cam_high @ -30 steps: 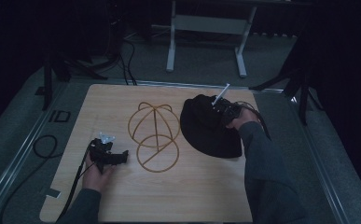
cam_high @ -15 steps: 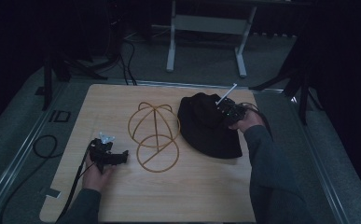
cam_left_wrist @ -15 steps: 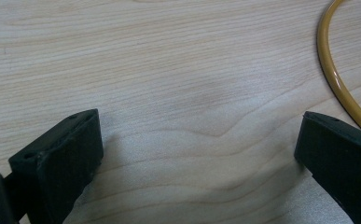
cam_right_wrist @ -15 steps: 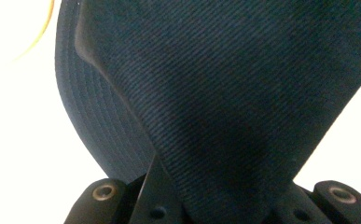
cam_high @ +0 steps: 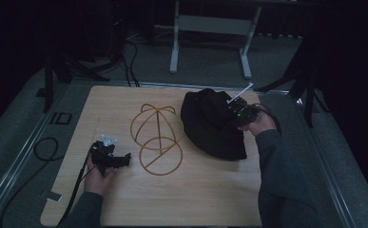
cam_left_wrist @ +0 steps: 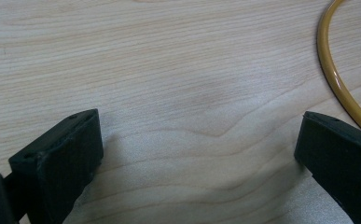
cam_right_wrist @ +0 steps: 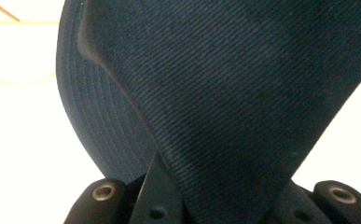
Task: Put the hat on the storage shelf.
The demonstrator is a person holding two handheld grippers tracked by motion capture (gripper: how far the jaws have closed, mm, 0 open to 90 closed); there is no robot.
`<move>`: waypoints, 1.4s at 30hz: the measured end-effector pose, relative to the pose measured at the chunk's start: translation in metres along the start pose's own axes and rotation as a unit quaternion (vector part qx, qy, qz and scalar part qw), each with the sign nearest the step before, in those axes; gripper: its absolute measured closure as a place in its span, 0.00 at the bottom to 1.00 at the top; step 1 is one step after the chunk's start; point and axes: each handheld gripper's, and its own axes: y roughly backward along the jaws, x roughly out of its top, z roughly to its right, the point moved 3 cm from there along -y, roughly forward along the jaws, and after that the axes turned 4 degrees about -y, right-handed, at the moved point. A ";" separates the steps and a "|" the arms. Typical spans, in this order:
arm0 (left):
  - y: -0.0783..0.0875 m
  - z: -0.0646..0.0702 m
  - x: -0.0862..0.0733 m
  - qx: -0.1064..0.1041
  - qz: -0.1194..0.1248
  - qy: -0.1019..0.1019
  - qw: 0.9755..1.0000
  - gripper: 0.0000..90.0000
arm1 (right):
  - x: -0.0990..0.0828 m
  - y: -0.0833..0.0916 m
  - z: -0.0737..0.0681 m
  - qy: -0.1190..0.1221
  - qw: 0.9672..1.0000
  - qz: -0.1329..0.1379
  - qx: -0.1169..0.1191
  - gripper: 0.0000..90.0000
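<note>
- Black twill hat (cam_high: 212, 126), soft and stitched-brimmed, long axis running away toward the bench's (cam_high: 124, 99) far right.
- Right tool (cam_high: 236, 111) pinches its fabric.
- Left tool (cam_high: 122, 160) wide, beside yellow wire frame (cam_high: 158, 137).

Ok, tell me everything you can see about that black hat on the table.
The black hat is soft woven cloth, with rows of stitching round its brim. It lies crumpled on the right of the wooden table, beside the yellow wire hat stand; whether they touch is unclear. The right gripper is shut on a fold of it, the cloth rising up from between the jaws.
</note>
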 end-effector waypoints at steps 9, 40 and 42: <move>0.000 0.000 0.000 0.000 0.001 0.001 1.000 0.01 | 0.002 0.016 0.001 0.000 1.000 0.018 0.000 0.97; 0.000 0.000 0.000 0.000 0.003 0.002 1.000 0.01 | 0.000 0.058 -0.010 0.019 0.996 0.082 0.029 0.97; 0.000 0.000 0.000 0.000 0.002 0.002 1.000 0.01 | -0.001 0.061 -0.011 0.023 0.996 0.085 0.030 0.97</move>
